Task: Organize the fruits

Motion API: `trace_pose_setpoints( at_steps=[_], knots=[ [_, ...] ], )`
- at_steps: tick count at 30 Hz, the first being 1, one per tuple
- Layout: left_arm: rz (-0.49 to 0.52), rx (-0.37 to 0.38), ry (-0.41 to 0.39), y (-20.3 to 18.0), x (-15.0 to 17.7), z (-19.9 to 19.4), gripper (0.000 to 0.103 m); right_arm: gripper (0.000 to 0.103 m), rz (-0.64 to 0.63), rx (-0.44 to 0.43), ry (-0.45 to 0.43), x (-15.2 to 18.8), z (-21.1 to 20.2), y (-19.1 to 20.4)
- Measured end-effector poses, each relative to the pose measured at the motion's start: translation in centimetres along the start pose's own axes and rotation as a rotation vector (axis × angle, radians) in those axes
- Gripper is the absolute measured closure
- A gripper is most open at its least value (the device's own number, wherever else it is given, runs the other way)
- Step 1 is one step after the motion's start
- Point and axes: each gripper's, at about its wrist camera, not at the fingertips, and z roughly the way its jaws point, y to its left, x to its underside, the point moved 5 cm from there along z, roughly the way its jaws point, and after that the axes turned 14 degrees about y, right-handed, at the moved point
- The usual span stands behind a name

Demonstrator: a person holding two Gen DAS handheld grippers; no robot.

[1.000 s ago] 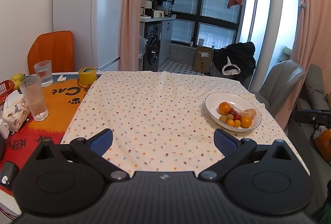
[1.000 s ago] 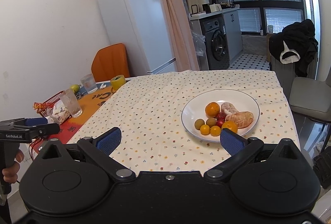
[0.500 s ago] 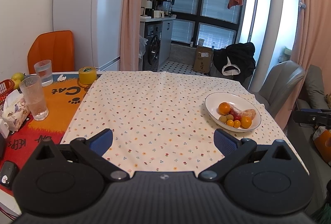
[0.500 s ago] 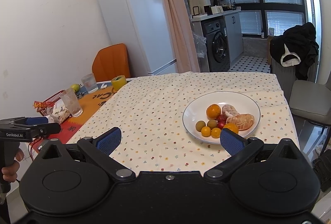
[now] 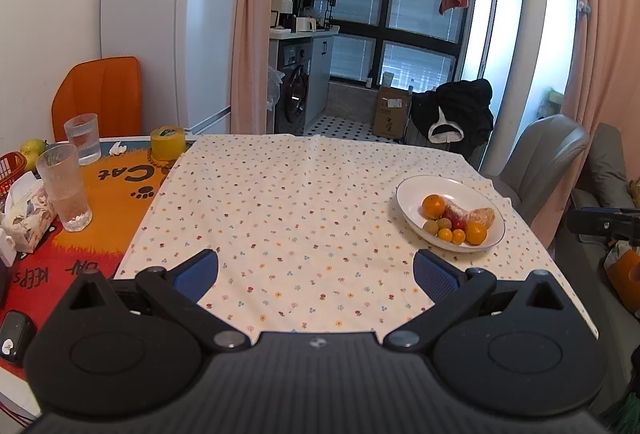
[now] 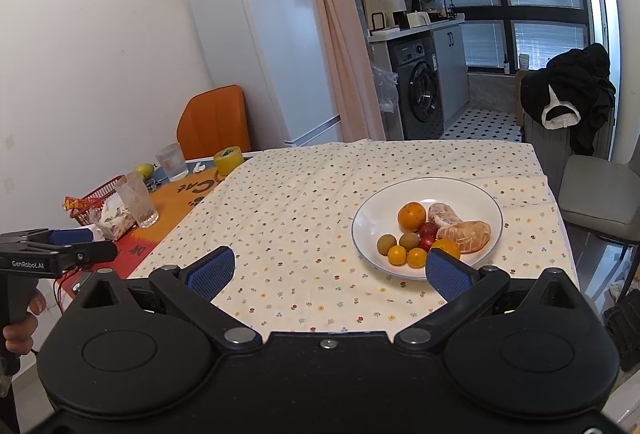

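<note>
Fruits (image 6: 434, 234) lie heaped on a white plate (image 6: 472, 193) on the table (image 6: 304, 209), just ahead of the right claw (image 6: 328, 270), and well ahead-right of the left claw (image 5: 316, 272); both claws spread wide, gripping nothing

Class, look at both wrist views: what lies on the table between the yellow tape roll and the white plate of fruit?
Only bare floral tablecloth lies between the yellow tape roll and the white plate; nothing rests on that stretch. Both wrist views show this.
</note>
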Motion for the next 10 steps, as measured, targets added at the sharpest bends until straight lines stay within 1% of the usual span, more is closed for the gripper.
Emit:
trace_pose_setpoints(
  at_steps=[10],
  knots=[
    [-0.013,-0.004,0.007,0.14,0.2,0.26,0.0,0.0,-0.001,-0.002,0.002,0.21,0.65,0.35]
  ],
)
